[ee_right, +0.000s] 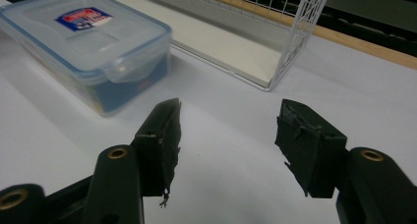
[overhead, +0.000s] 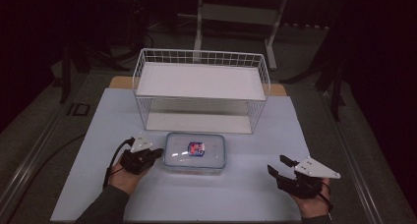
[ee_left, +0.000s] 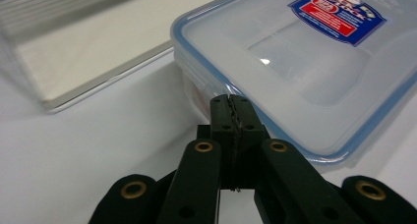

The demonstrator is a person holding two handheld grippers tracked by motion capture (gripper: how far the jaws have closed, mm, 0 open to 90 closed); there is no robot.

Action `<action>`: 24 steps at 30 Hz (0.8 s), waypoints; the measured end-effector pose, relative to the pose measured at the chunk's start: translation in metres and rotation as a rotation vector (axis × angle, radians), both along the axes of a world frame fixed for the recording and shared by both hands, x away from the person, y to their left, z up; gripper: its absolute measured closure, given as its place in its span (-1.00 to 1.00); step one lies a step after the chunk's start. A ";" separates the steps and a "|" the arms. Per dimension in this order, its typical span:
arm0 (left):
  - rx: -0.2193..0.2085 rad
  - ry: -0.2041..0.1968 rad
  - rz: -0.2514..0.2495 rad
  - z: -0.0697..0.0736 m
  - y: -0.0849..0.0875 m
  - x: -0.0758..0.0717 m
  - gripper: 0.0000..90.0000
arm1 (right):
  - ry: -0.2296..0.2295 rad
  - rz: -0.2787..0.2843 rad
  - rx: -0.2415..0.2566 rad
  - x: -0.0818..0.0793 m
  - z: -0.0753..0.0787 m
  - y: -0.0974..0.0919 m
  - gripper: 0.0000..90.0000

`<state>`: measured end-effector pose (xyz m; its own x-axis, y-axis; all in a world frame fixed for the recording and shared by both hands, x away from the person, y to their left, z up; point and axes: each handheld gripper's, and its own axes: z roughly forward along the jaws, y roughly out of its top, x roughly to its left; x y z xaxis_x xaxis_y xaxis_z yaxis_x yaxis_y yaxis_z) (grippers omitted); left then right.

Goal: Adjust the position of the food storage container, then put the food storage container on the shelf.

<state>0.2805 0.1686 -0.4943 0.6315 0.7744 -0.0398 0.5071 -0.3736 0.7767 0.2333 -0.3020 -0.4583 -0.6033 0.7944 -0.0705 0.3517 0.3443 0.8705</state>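
The clear plastic container (overhead: 195,154), with its blue-rimmed lid and red-and-blue label, sits flat on the white table (overhead: 98,135) just in front of the wire rack (overhead: 201,89), close to the rack's lower shelf but apart from it. The left gripper (overhead: 156,154) is right up against the container's left end; in the left gripper view its jaws are pressed together, tips meeting at the lid's rim (ee_left: 216,81), and whether they pinch a clasp there or merely touch it I cannot tell. The right gripper (overhead: 278,166) hangs well off to the right, jaws spread wide with nothing between them. It looks like the opening stage: one side is being engaged and the other is not yet approached. Next, I'd judge, the right gripper must close in on the container's right end to steady or grasp it, keeping it level before any lift toward the rack.
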 end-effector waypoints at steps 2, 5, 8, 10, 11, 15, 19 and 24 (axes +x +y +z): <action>-0.019 0.010 -0.017 0.000 -0.004 0.001 0.99 | -0.001 0.001 -0.001 0.000 0.000 0.000 -0.07; -0.033 0.007 -0.021 0.001 -0.001 0.001 0.94 | -0.001 0.002 -0.001 0.000 -0.001 0.000 -0.07; -0.039 -0.001 -0.016 0.003 0.001 0.000 0.89 | 0.001 0.002 0.001 0.001 -0.001 -0.001 -0.07; -0.058 -0.011 -0.001 0.005 0.005 0.000 0.83 | 0.002 0.001 0.000 0.001 -0.001 -0.001 -0.07; -0.075 -0.022 0.010 0.007 0.009 -0.001 0.81 | 0.004 0.001 0.000 0.001 -0.001 -0.001 -0.08; -0.130 -0.029 0.024 0.010 0.019 -0.001 0.73 | 0.002 0.007 -0.003 0.001 -0.001 0.001 -0.08; -0.152 -0.038 0.026 0.012 0.019 -0.002 0.50 | 0.004 0.015 -0.002 0.004 -0.001 0.005 -0.09; -0.174 -0.030 0.033 0.013 0.016 -0.002 0.28 | 0.000 0.026 -0.007 0.009 0.001 0.015 -0.10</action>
<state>0.2790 0.1846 -0.4818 0.6086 0.7778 -0.1566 0.4925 -0.2156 0.8432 0.2425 -0.2870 -0.4577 -0.6240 0.7777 -0.0760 0.3422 0.3594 0.8682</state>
